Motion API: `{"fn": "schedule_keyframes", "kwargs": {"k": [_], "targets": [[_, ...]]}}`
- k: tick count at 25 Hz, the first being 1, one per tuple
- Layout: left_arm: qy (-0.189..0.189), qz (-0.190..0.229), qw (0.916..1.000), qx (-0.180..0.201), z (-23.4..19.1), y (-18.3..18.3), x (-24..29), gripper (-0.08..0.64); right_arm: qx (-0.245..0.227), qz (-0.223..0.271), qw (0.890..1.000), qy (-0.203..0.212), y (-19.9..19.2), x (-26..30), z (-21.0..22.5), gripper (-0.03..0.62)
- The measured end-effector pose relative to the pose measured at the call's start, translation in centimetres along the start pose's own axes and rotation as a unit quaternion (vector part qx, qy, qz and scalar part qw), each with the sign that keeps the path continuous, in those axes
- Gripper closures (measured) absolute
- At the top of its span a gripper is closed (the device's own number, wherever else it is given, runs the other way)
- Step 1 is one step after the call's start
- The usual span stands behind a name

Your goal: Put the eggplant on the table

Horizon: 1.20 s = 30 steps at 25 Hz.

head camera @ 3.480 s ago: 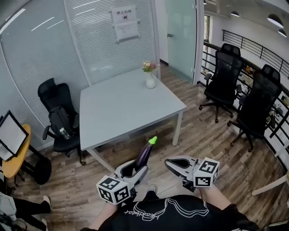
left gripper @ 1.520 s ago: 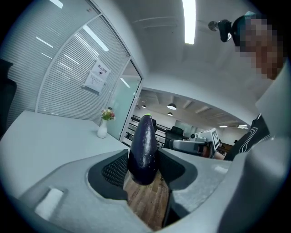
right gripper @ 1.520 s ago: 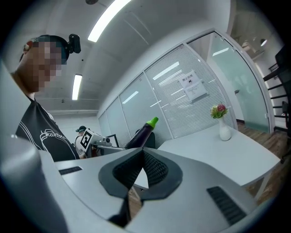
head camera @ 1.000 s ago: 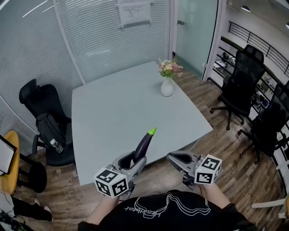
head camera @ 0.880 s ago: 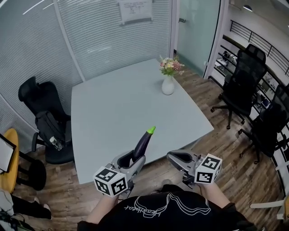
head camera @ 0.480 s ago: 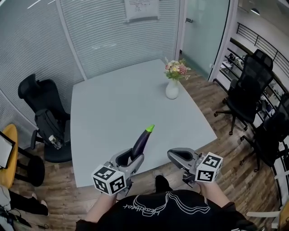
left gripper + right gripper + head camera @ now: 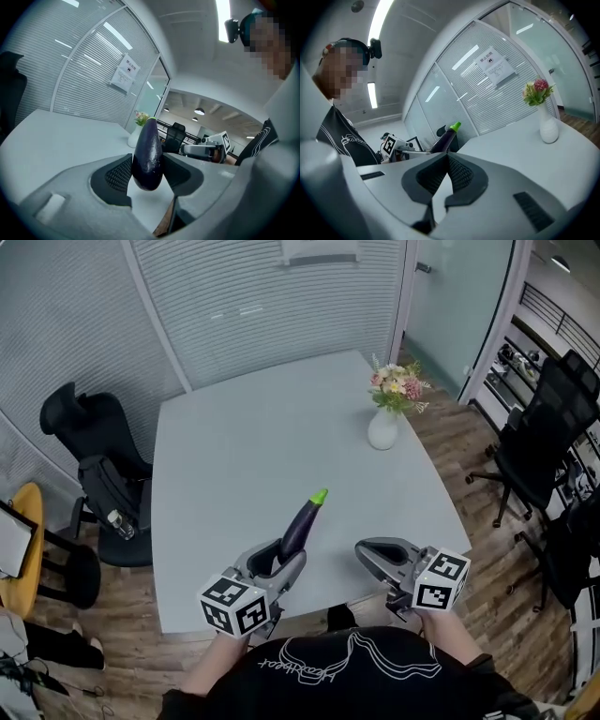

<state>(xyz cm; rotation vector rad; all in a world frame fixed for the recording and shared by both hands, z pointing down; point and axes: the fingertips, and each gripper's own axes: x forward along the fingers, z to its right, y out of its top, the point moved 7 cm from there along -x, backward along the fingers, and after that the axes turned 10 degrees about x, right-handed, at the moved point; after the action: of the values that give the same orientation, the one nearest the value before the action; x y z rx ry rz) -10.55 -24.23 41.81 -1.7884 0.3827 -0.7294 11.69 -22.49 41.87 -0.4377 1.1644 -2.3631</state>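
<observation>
Eggplant (image 7: 300, 526) is held in the left claw (image 7: 278, 563), pads pressed on either side of its dark lower body, green tip pointing up and away from the person. In the left gripper view its rounded end (image 7: 147, 154) hangs free between the pads with pale tabletop showing beneath it, so it looks carried, not yet resting on anything.

What has changed is the ground under it. A few seconds ago both claws hung over the wood floor (image 7: 487, 474) with the tabletop (image 7: 244, 427) well ahead. A second ago they were just coming up to its near edge. Now the edge lies under the left claw and the whole eggplant stands above the grey surface. The grip itself looks the same throughout: same tilt, same hold low on the body.

The right claw (image 7: 370, 554) has come along beside it, jaws closed with nothing between them. It sits near the same edge and has no part in the hold.

For the task, the approach seems about done. What remains, as I judge it, is to bring the eggplant down onto the bare near part of the tabletop and let go. The vase (image 7: 382, 427) stands well apart at the far right, so the landing spot is free.
</observation>
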Motion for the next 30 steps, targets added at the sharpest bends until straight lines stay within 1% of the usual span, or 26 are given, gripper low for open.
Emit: {"fn": "schedule_keyframes", "kwargs": {"k": [4, 10, 13, 15, 18, 21, 24, 30], "targets": [[0.006, -0.004, 0.9999, -0.007, -1.9, 0.3, 1.7, 0.353, 0.011, -0.019, 1.000, 0.004, 0.5, 1.7, 2.0, 0.583], [0.022, -0.006, 0.9994, -0.026, -4.2, 0.1, 4.2, 0.353, 0.021, -0.042, 0.999, 0.009, 0.9, 3.1, 4.4, 0.583], [0.030, -0.014, 0.9992, -0.023, -5.0, -0.2, 5.0, 0.353, 0.027, -0.048, 0.998, 0.005, 1.2, 3.4, 5.3, 0.583], [0.036, -0.023, 0.9989, -0.019, -5.8, -0.5, 5.5, 0.353, 0.036, -0.046, 0.998, 0.012, 1.4, 3.9, 5.8, 0.583], [0.040, -0.032, 0.9984, -0.024, -7.1, -1.2, 6.5, 0.353, 0.046, -0.047, 0.998, 0.012, 1.4, 4.2, 6.5, 0.583], [0.051, -0.046, 0.9974, -0.021, -8.3, -2.2, 7.5, 0.353, 0.051, -0.051, 0.997, 0.004, 1.2, 4.1, 7.3, 0.583], [0.065, -0.071, 0.9953, -0.011, -9.5, -3.5, 8.4, 0.353, 0.060, -0.047, 0.997, -0.001, 1.3, 4.1, 8.0, 0.583], [0.078, -0.112, 0.9907, -0.007, -11.0, -6.8, 10.6, 0.353, 0.070, -0.046, 0.996, -0.012, 1.1, 3.8, 9.3, 0.583]]}}
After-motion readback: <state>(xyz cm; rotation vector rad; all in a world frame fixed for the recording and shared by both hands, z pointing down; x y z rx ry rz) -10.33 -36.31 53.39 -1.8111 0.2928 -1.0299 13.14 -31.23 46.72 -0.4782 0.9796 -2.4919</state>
